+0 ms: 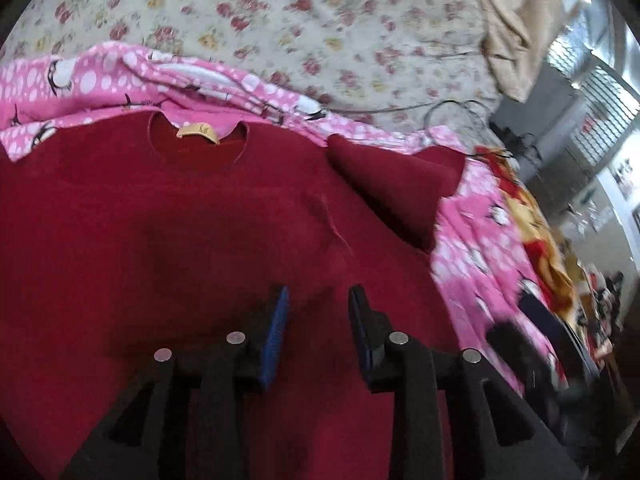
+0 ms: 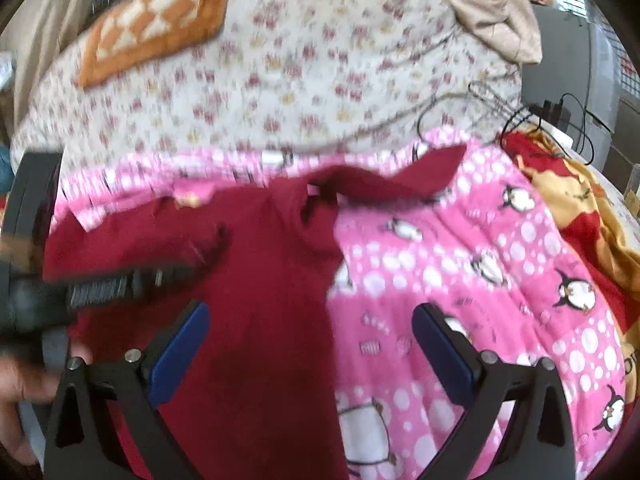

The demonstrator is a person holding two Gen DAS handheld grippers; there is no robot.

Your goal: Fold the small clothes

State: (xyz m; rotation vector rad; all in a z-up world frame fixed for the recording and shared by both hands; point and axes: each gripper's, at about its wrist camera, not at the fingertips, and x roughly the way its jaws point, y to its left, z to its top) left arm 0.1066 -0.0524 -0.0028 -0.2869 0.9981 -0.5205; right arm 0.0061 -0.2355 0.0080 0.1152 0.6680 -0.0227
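While the red shirt (image 1: 192,216) lies spread flat on the pink penguin blanket (image 2: 460,280), neckline and tan label (image 1: 198,131) at the far side, the folding looks barely begun. One sleeve (image 1: 392,184) on the right sits at a slant across the shirt's edge, perhaps already turned in, though I cannot say for sure.

From the left wrist view, the left gripper (image 1: 318,304) hangs over the near middle of the shirt's body, its blue-padded fingers a small way apart with nothing between them; whether the tips touch the cloth I cannot tell. From the right wrist view, the right gripper (image 2: 312,324) has its fingers spread wide and empty, straddling the shirt's right edge: the left finger over red cloth, the right finger over the pink blanket. The left gripper's dark body shows blurred at the left of that view, over the shirt.

My guess is the next move calls for pinching a side edge or the sleeve on the right and carrying it toward the middle. Thin knit like this wants a low, clean pinch of one layer only, or the blanket underneath comes up too.

Farther off lies a floral bedsheet (image 1: 320,20), an orange patterned pillow (image 2: 160,32) at the far left, a beige cloth (image 1: 508,20) heaped far right, and a dark cable (image 2: 520,116) nearby.
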